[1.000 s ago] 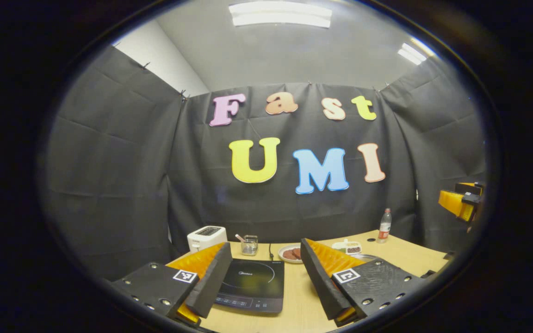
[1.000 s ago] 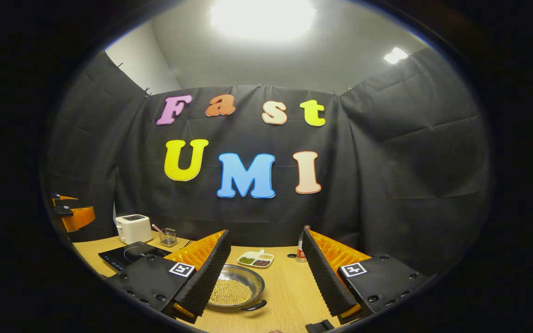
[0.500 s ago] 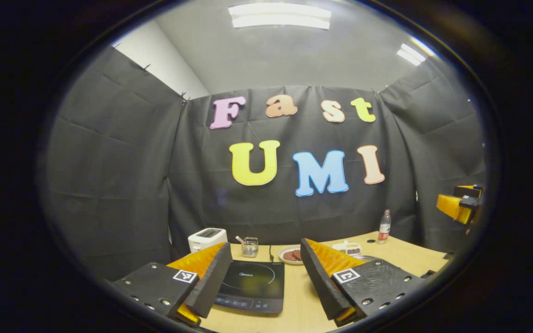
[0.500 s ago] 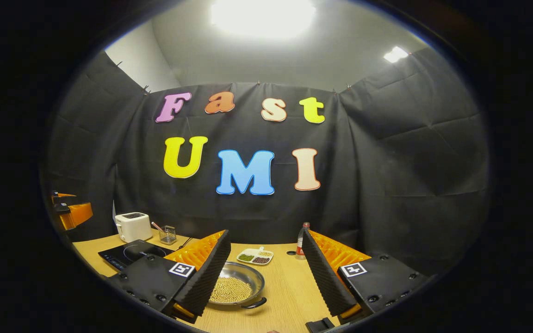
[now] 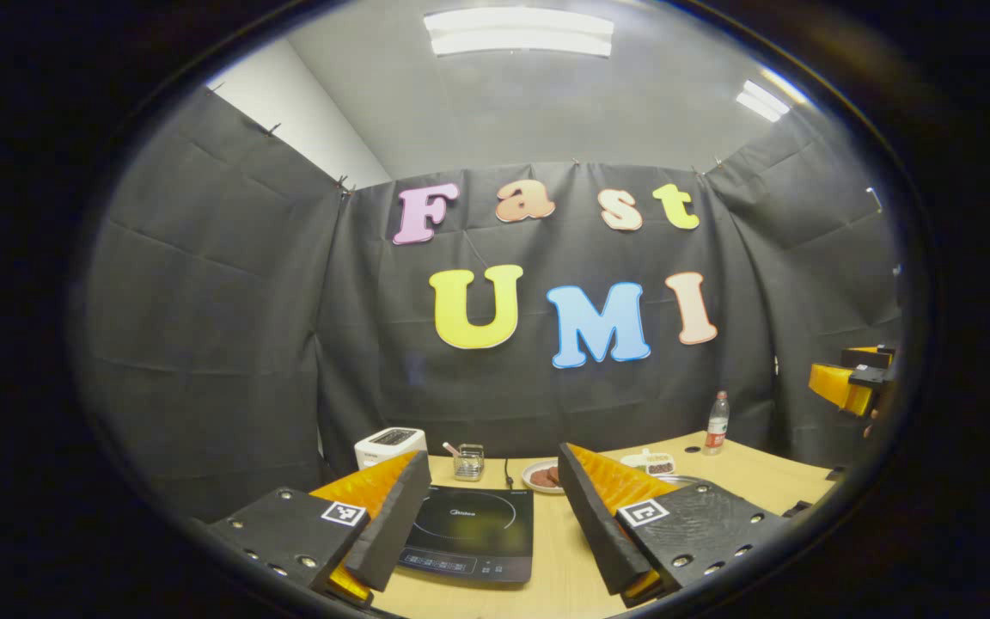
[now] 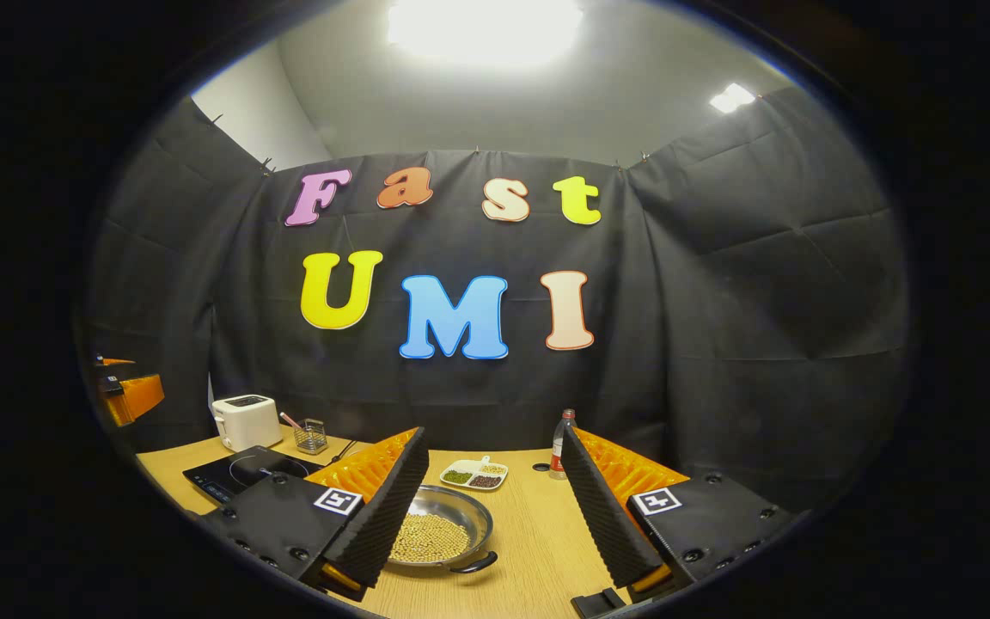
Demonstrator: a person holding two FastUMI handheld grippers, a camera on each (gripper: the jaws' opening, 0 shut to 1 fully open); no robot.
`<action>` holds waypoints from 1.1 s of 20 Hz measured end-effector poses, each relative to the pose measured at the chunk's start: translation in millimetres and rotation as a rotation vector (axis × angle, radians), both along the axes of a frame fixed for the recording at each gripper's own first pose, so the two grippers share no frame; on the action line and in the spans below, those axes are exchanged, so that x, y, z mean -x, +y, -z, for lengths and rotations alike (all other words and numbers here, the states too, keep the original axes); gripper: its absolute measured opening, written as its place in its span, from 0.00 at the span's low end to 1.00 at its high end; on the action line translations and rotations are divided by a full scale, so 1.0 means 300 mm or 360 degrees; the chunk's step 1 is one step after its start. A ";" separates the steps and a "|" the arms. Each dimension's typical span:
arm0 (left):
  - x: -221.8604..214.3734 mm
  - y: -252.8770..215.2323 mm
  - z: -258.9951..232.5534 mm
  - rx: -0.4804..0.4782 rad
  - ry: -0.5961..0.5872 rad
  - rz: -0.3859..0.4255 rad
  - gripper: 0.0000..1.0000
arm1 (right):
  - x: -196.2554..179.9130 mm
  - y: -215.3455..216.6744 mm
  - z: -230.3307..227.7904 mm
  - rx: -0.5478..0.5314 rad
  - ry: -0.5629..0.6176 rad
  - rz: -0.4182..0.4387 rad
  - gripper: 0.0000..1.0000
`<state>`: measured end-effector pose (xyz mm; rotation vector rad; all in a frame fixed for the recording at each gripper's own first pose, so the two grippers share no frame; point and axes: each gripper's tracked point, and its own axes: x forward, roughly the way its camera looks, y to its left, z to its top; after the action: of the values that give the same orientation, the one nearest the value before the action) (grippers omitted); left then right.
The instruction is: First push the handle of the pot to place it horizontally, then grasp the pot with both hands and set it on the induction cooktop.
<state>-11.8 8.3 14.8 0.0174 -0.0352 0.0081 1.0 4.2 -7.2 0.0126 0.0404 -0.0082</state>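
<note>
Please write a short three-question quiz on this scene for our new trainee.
1. True or false: the pot already sits on the induction cooktop.
2. What fills the pot? A) water B) small pale beans C) nothing
3. Fill in: both the left hand-held gripper and the right hand-held gripper have their fingers ____.

Key: 1. False; it rests on the table, right of the cooktop. 2. B. 3. Open, gripping nothing.

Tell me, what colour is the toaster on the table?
White; the toaster shows best in the right gripper view.
</note>
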 end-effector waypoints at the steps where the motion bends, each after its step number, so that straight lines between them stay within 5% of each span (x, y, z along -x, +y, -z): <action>1: 0.002 -0.001 -0.001 -0.0002 -0.0001 -0.0002 0.88 | 0.002 0.004 0.006 0.0002 0.0003 -0.0001 0.96; 6: 0.006 0.008 -0.005 -0.0001 -0.0002 -0.0002 0.89 | 0.011 0.010 0.006 0.0015 0.0004 0.0005 0.77; 13: 0.009 0.028 -0.005 0.0002 -0.0008 0.0000 0.89 | 0.020 0.045 0.015 0.0022 0.0033 -0.0024 0.29; 14: 0.010 0.030 -0.007 0.0004 -0.0008 0.0003 0.89 | 0.027 0.045 0.012 0.0033 0.0036 -0.0008 0.29; 15: 0.011 0.032 -0.006 0.0005 -0.0010 0.0002 0.89 | 0.022 0.034 0.008 0.0039 0.0025 0.0004 0.15; 17: 0.011 0.046 -0.007 0.0005 -0.0014 0.0002 0.89 | 0.037 0.049 0.007 0.0040 0.0027 0.0011 0.02; 22: 0.001 0.084 -0.016 0.0002 -0.0031 0.0006 0.88 | 0.019 0.137 0.049 0.0046 0.0080 -0.0103 0.02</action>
<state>-11.9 33.4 19.6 0.0163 -0.0548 0.0048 -4.8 45.2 -21.8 -0.0176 0.0912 0.0556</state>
